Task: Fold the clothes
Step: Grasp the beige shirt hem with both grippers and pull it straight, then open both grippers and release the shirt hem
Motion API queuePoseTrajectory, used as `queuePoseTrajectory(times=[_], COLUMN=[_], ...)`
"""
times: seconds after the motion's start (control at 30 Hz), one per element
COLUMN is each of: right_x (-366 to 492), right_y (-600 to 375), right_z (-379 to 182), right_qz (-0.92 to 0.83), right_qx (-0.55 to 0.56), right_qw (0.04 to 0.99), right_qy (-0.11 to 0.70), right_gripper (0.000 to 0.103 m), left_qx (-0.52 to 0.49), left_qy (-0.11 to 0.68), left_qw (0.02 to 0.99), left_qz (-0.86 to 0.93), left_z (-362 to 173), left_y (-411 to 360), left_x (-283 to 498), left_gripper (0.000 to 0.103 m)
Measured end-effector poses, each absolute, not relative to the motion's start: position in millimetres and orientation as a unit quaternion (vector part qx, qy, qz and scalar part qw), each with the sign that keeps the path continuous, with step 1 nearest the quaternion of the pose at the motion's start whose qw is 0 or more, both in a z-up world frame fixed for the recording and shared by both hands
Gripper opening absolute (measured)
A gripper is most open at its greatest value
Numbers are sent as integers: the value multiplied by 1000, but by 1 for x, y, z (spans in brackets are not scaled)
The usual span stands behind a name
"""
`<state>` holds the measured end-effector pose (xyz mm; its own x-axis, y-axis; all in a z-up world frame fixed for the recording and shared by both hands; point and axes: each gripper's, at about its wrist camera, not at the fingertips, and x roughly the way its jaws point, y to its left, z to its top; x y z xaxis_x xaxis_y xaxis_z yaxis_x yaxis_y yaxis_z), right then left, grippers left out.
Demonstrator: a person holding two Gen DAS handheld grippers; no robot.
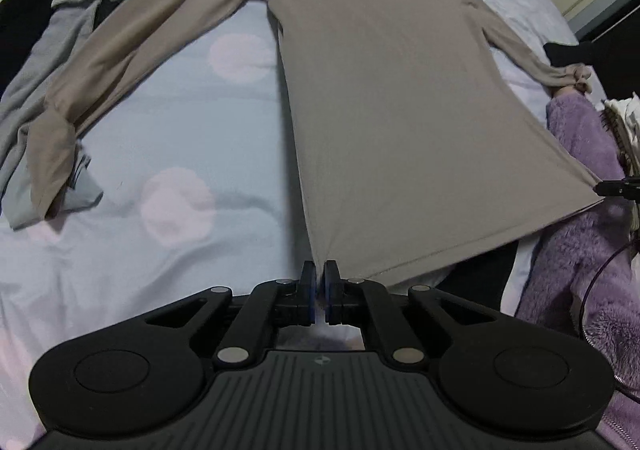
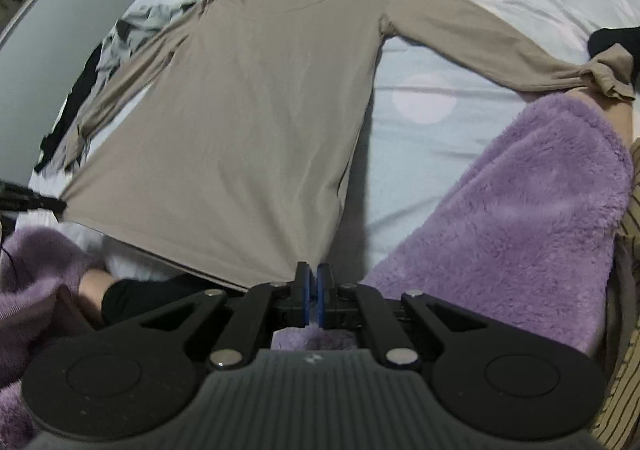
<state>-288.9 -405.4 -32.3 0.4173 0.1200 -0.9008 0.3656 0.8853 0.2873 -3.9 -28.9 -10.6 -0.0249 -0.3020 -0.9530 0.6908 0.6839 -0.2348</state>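
Note:
A taupe long-sleeved shirt (image 1: 392, 98) lies spread on the bed with its collar at the far end and both sleeves out to the sides. My left gripper (image 1: 319, 267) is shut on the left corner of its hem, and the fabric pulls taut from the pads. My right gripper (image 2: 313, 269) is shut on the right corner of the hem of the shirt (image 2: 240, 122). Each gripper shows at the other view's edge: the right gripper (image 1: 602, 188) and the left gripper (image 2: 58, 204), both pinching the hem. The hem between them hangs slightly lifted.
The bed sheet (image 1: 180, 138) is light blue with pale round dots. Crumpled grey garments (image 1: 60, 42) lie under the left sleeve. A person's purple fleece legs (image 2: 520, 210) sit close on the right, with a black sock (image 2: 132, 300) near the hem. Striped fabric (image 2: 628, 250) is at the far right.

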Motion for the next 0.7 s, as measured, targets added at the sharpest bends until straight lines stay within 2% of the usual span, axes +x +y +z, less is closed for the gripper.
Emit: queuePoseTrajectory(times=[0.2,0.33,0.37,0.5,0.57,0.7], right_x=[-276,-273,-272,-273,-274,-268], right_y=[-394,-388,-388,-386,-386,-389], right_z=[-75,-86,-85,-77,-68,-49], right_qz=[-76,-75,-73,-76,-87,-109], right_qx=[208,196,194,178,169,167], right_qw=[794,795,796,804,812,831], right_qy=[567,568,568,562,552,519], right_gripper=[4,5,7,14,32,34], left_qx=[189,192,192,172,154,117], left_qy=[646,649,643,613,584,516], left_qw=[663,674,680,715,747,819], left_qz=[-328,-296,-295,-289,-278,-224], left_z=[-63,-78,-77,-61,-46,-17], left_y=[-46,-50,-49,-40,-31,-16], left_x=[0,1,-1,-7,-7,-2], left_gripper=[2,4,4,17,19,30])
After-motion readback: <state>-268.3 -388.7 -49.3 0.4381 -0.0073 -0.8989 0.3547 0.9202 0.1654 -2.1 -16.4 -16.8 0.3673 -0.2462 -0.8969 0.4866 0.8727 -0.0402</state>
